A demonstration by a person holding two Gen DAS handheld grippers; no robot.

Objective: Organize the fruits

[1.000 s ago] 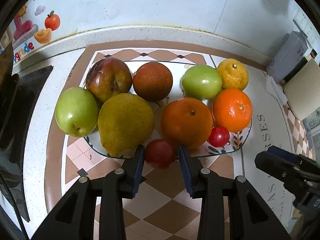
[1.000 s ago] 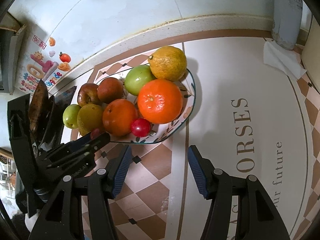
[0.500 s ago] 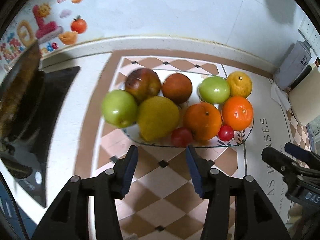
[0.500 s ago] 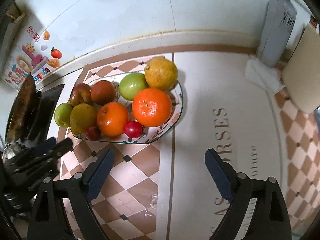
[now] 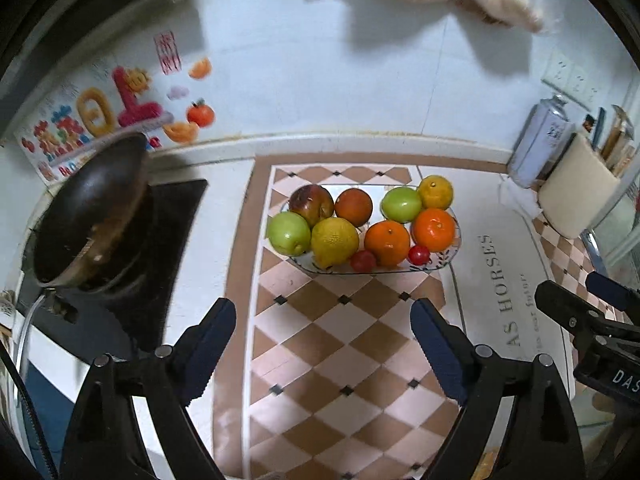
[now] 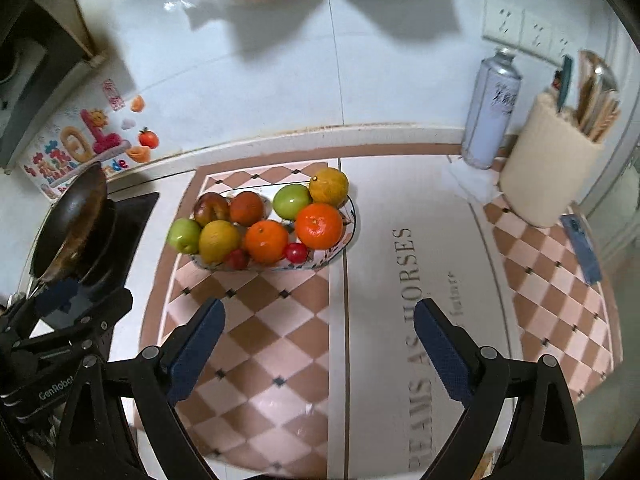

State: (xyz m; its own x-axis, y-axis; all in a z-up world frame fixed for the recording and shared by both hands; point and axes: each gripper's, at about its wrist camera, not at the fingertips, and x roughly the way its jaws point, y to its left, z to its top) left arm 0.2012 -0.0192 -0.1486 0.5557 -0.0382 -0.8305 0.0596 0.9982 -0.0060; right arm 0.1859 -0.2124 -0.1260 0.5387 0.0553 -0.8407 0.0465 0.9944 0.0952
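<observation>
In the left wrist view, the left gripper (image 5: 323, 332) hovers over the checkered mat (image 5: 328, 344) with its fingers wide apart and holding nothing. The fruits lie together on the oval plate (image 5: 454, 248) further ahead: a green apple (image 5: 289, 233), a yellow pear (image 5: 334, 241), two oranges and two small red tomatoes at the front edge. A dark wok (image 5: 94, 208) stands to the left on the surface.

In the right wrist view, the right gripper (image 6: 320, 344) is also wide and empty, well apart from the plate (image 6: 351, 224). All fruits visible are on the plate, so the task seems almost finished; I see no loose fruit left.
</observation>
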